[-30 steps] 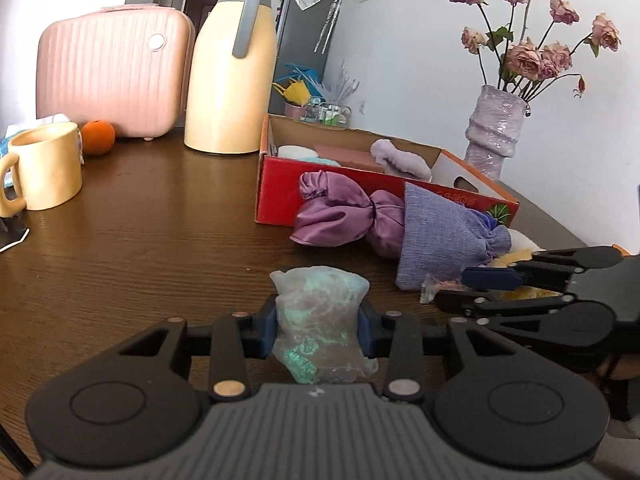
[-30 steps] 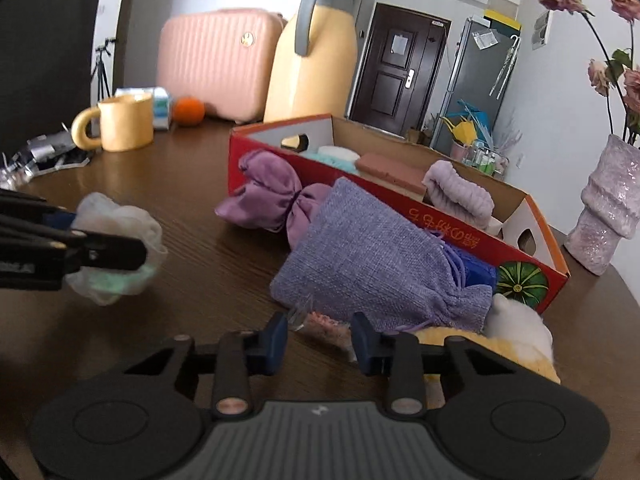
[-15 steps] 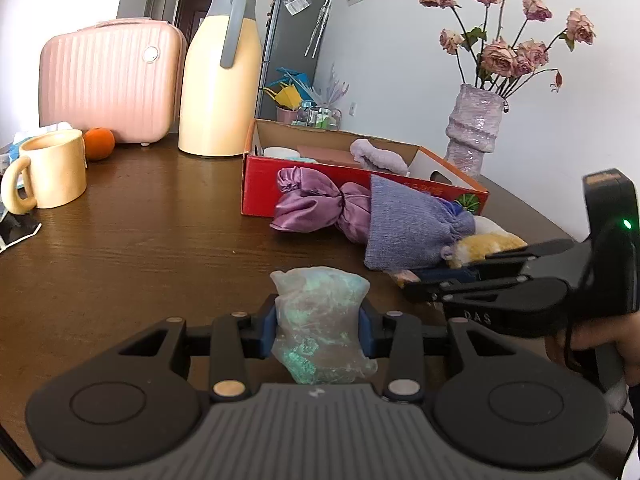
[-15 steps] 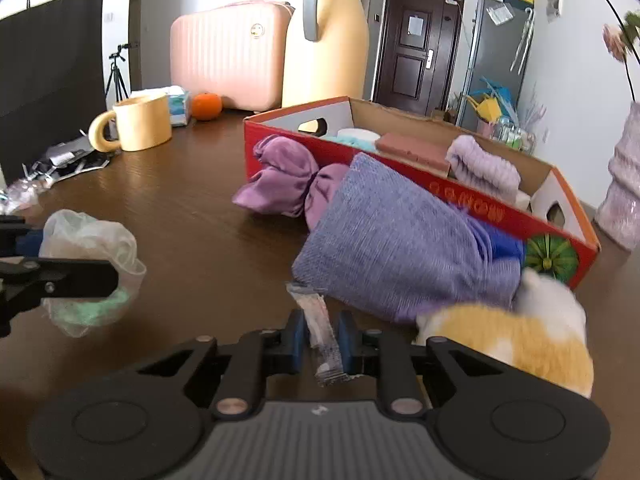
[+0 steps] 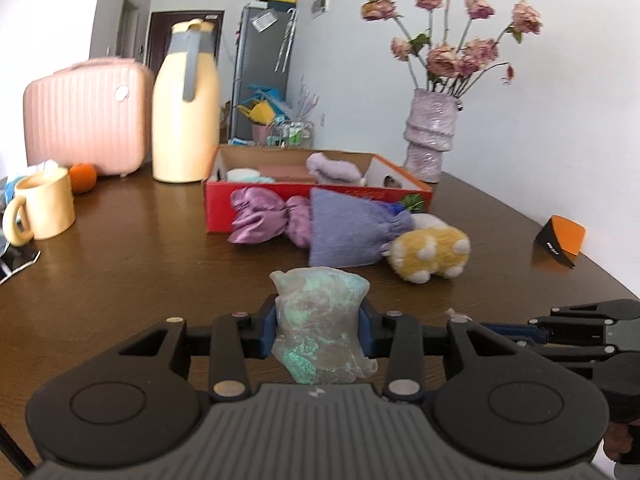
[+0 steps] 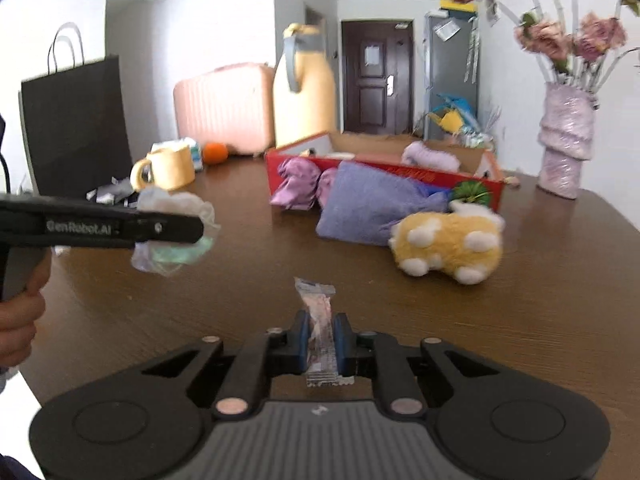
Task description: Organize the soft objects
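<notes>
- Left gripper (image 5: pixel 318 330): held low over the brown table (image 5: pixel 120 280), pointing forward and tilted down toward the tabletop. In the right wrist view it enters from the left edge, nearly level, with a hand (image 6: pixel 18 316) wrapped round its grip below.
- Left fingers (image 5: pixel 266 330): set at a middling width, both blue pads pressed into a crumpled translucent bag (image 5: pixel 320 328) with green flecks. The bag stands roughly upright between the pads, bulging above them and hanging below, clear of the table.
- Right gripper (image 6: pixel 321 338): also low, pointing forward and down over the table. In the left wrist view its black fingers reach in from the right edge.
- Right fingers (image 6: pixel 304 336): drawn almost together, clamped on 1 small sealed packet (image 6: pixel 320 332), pinkish with crimped ends. Its long axis runs straight ahead along the fingers; 1 end projects beyond the tips, the other sticks back behind the pads.
- Ahead of both sets of fingers, on the table: yellow plush toy (image 6: pixel 448 240) lying on its side; lilac drawstring pouch (image 6: pixel 372 206) just beyond it, long axis across the view, cinched neck to the right; purple satin bundle (image 6: pixel 296 186) to the pouch's left, touching it.
- Beyond these: red cardboard box (image 6: pixel 440 178), open, with 1 pale purple soft item (image 6: pixel 430 156) inside near its right end.
</notes>
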Demonstrator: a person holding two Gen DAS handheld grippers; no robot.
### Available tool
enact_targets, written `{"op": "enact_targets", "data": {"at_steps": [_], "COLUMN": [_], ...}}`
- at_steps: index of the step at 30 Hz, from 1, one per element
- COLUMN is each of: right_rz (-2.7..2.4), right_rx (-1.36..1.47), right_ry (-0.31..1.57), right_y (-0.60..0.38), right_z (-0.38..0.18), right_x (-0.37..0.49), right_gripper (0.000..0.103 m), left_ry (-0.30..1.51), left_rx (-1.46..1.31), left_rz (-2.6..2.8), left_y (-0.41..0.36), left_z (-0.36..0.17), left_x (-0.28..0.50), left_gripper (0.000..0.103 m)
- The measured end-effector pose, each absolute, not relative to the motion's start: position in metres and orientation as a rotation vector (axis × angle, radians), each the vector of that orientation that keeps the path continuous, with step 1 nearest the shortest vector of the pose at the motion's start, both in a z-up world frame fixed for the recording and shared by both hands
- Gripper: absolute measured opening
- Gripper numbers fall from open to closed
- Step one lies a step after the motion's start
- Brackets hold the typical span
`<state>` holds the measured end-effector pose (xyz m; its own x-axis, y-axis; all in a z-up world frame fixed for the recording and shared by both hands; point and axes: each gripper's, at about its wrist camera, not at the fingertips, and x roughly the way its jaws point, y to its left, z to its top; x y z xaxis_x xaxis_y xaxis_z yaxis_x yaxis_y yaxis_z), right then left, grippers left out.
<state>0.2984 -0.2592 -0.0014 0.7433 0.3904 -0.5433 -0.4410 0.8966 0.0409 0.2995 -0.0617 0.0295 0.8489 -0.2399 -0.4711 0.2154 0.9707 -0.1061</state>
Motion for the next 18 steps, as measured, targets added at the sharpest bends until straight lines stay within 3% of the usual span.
{"op": "enact_targets", "data": {"at_steps": [9,14,18], "right_rz": [0.454,0.485,0.507], "right_rx": [-0.022,-0.063,-0.013], "right_ry": [0.496,0.412,0.419], "right_y": [-0.286,-0.286,-0.281], "right_z": [0.018,0.052,0.077], "right_x": [0.294,0.341,0.424], "right_gripper": [0.013,0.013,0.013], "left_ry": [0.423,0.387,0.485], "left_rx": [-0.052,-0.067,-0.130], "left_rz": [-0.275,-0.245,-0.235], "left_y": [-0.065,-0.043,-0.032], "left_z": [0.055,0.090,0.095], "left_x": [0.333,0.420,0.505], "left_gripper": [0.039,0.039,0.039]}}
